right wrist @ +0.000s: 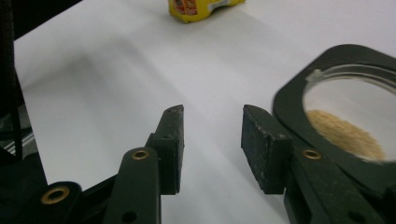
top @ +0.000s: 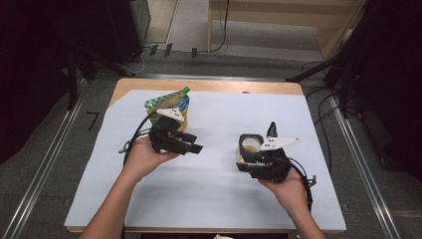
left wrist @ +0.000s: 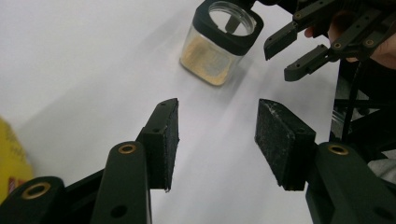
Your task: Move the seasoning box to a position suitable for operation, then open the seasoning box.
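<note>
A clear square jar (top: 250, 144) with a black collar and no lid stands right of centre on the white sheet. It holds tan powder (right wrist: 348, 133). My right gripper (top: 242, 166) sits just in front of it, open, with nothing between its pads. In the right gripper view its right jaw lies beside the jar's rim (right wrist: 299, 88). My left gripper (top: 195, 148) hovers left of centre, open and empty, pointing toward the jar (left wrist: 219, 44). The left gripper view also catches the right gripper (left wrist: 280, 63) next to the jar.
A yellow and green food package (top: 171, 107) stands just behind the left gripper, near the far left of the white sheet (top: 214, 199). The wooden table edge (top: 209, 85) runs along the back. Cables and stand legs lie on the floor around the table.
</note>
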